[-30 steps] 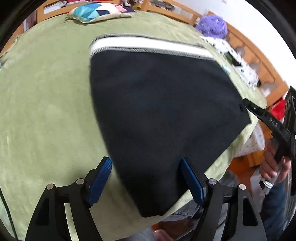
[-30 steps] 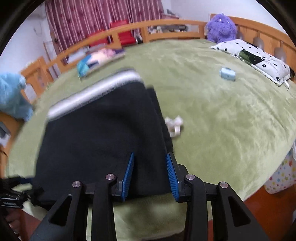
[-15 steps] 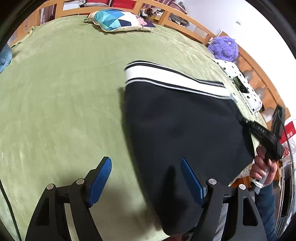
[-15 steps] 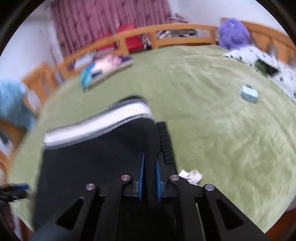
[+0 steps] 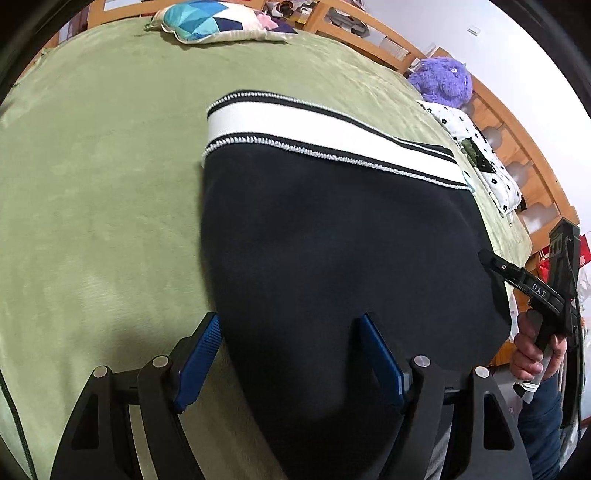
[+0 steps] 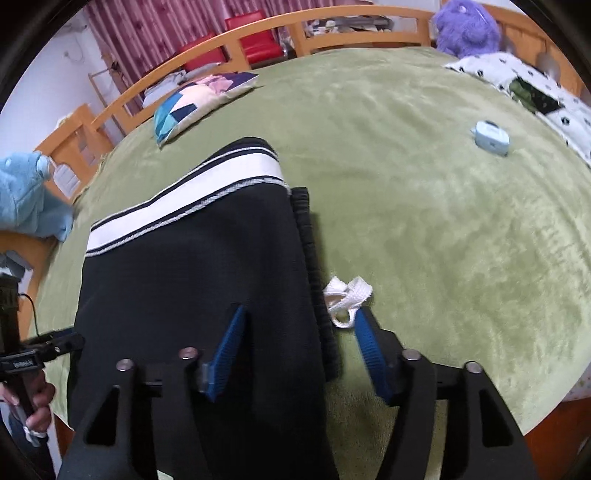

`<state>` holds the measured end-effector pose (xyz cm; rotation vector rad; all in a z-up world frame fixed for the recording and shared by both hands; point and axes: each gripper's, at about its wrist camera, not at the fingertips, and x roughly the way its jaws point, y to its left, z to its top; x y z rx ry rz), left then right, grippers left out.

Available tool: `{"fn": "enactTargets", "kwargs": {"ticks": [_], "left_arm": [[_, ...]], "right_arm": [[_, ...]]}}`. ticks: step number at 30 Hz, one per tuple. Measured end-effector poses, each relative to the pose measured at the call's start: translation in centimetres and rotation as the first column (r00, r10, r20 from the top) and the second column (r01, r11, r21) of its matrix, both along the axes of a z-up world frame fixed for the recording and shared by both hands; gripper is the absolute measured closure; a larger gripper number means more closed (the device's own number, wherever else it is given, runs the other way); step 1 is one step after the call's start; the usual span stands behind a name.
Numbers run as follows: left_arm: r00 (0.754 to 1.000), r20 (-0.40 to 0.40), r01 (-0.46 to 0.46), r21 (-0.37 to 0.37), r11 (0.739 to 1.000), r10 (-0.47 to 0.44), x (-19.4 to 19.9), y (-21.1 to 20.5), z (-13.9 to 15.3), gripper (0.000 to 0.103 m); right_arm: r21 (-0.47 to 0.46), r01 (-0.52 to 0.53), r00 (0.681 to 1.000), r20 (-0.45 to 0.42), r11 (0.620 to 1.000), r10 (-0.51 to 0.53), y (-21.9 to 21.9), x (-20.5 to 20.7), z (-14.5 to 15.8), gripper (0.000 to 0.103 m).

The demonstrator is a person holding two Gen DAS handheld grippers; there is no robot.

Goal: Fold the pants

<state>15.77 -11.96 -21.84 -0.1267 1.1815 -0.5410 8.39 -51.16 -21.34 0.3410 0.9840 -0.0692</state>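
The black pants (image 5: 340,236) with a white stripe (image 5: 325,140) lie folded flat on the green bed cover (image 5: 92,177). My left gripper (image 5: 288,354) is open over their near left edge and holds nothing. In the right wrist view the pants (image 6: 192,266) fill the left half, and a white drawstring (image 6: 345,299) sticks out at their ribbed waistband edge (image 6: 314,266). My right gripper (image 6: 299,350) is open and straddles that waistband edge. The right gripper also shows in the left wrist view (image 5: 491,264), at the pants' right edge.
A patterned cushion (image 5: 218,18) lies at the far side of the bed. A purple plush toy (image 5: 443,81) and a spotted pillow (image 5: 480,155) sit at the right. A small pale blue case (image 6: 491,136) lies on the cover. A wooden rail (image 6: 332,29) rims the bed.
My right gripper was shut on the pants' edge half a second ago and is now open. The pants have settled flat. My left gripper stayed open and drew closer over the pants.
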Motion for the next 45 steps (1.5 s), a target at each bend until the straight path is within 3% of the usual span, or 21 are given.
{"fn": "enactTargets", "kwargs": {"ticks": [4,8,14,17,19,21,25,28,32,38,42,45], "left_arm": [[0.999,-0.034,-0.012,-0.029,1.000,0.011,1.1,-0.3,-1.2,0.025],[0.998,-0.055,-0.021,-0.072,0.997,0.017,2.0,-0.3,-2.3,0.023],[0.997,-0.058,-0.054,-0.114,0.992,0.047,2.9,-1.0,-3.0,0.023],[0.997,-0.057,-0.062,-0.124,0.990,0.056,3.3,-1.4,-2.7,0.047],[0.999,-0.028,-0.042,-0.125,0.991,0.039,3.1,-1.1,-1.6,0.074],[1.000,0.008,-0.008,-0.135,0.991,0.009,3.0,-0.8,-0.3,0.082],[0.999,0.038,0.012,-0.176,0.984,-0.006,3.2,0.3,2.1,0.085],[0.997,0.081,0.034,-0.166,0.985,-0.021,3.5,0.9,4.3,0.086],[0.993,0.121,0.023,-0.125,0.992,-0.008,4.5,3.5,6.3,0.087],[0.988,0.127,-0.077,-0.093,0.993,0.088,6.9,11.5,8.0,0.087],[0.980,0.129,-0.149,-0.047,0.988,0.154,7.9,16.1,7.6,0.087],[0.977,0.072,-0.197,-0.061,0.978,0.201,8.9,18.6,5.9,0.086]], "right_arm": [[0.079,-0.009,1.000,-0.024,0.997,0.011,-0.4,1.6,-1.9,0.022],[0.158,-0.007,0.999,-0.051,0.987,0.016,-0.5,3.7,-3.4,0.022],[0.129,-0.047,0.996,-0.069,0.990,0.057,1.3,5.3,-4.2,0.021],[0.136,-0.031,0.996,-0.073,0.990,0.041,1.7,5.5,-4.3,0.022],[0.125,-0.015,0.997,-0.076,0.992,0.025,2.0,5.4,-4.0,0.027],[0.077,-0.020,0.997,-0.078,0.997,0.026,2.6,5.2,-3.0,0.035],[0.078,-0.010,1.000,0.007,0.997,0.009,3.3,3.8,0.3,0.061],[0.060,-0.023,0.999,0.043,0.998,0.021,4.5,3.1,2.3,0.073],[0.098,-0.042,0.995,0.097,0.994,0.032,6.9,3.3,4.0,0.076],[0.218,-0.124,0.986,0.140,0.968,0.095,12.8,5.3,3.0,0.077],[0.254,-0.205,0.973,0.160,0.945,0.168,17.9,8.1,2.4,0.077],[0.241,-0.245,0.963,0.171,0.939,0.208,20.8,9.8,2.3,0.077]]}}
